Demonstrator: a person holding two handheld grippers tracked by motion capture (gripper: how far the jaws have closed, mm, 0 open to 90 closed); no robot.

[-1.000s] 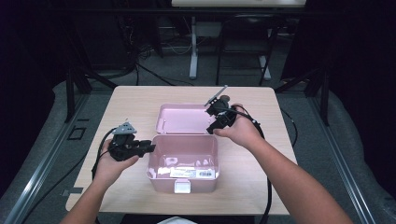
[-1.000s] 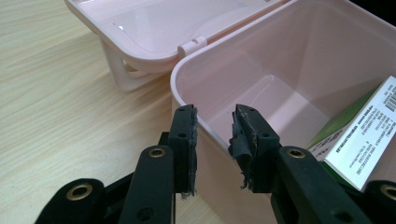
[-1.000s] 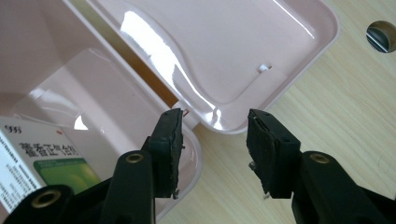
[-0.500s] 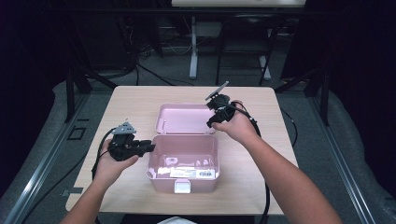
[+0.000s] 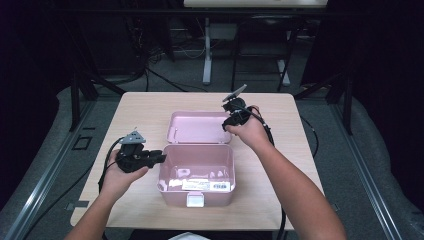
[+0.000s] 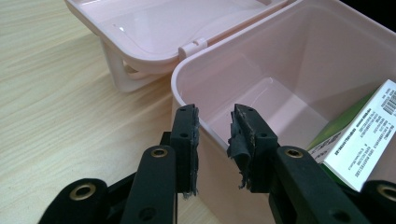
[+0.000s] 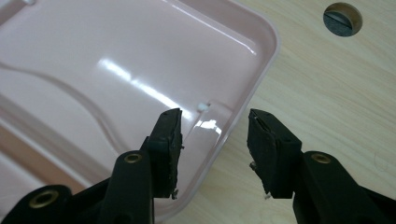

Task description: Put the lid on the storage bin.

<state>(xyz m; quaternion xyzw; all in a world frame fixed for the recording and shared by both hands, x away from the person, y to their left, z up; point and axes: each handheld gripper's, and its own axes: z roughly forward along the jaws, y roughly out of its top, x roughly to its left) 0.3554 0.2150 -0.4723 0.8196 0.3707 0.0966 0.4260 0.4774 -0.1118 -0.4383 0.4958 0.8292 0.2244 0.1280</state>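
With the left gripper (image 5: 161, 158), straddling the left wall of the pale pink rectangular plastic storage box (image 5: 175, 192) at its rim: one pad outside, one pad inside, jaws part-spread with a gap showing on either side of the wall, so bracing rather than pinching. With the right gripper (image 5: 227, 125), hovering at the far right corner of the hinged pink plastic lid (image 5: 197, 127), jaws spread wide to either side of the raised lid rim and clamping nothing. Finding the box upright in the middle of the light wooden table (image 5: 140, 107), toward the near edge, and the lid thrown fully back onto the tabletop behind it, inner face up. Noting a white-and-green printed cardboard carton (image 5: 200, 184) inside the box, against the front wall. Judging the work in hand as closing the box: loading apparently done, box steadied, lid approached but not yet gripped. Leaving three actions outstanding: pinching the lid rim, swinging the lid over on its hinges, and pressing the pale front latch (image 5: 195, 200) home. Rating progress as early in the closing step.
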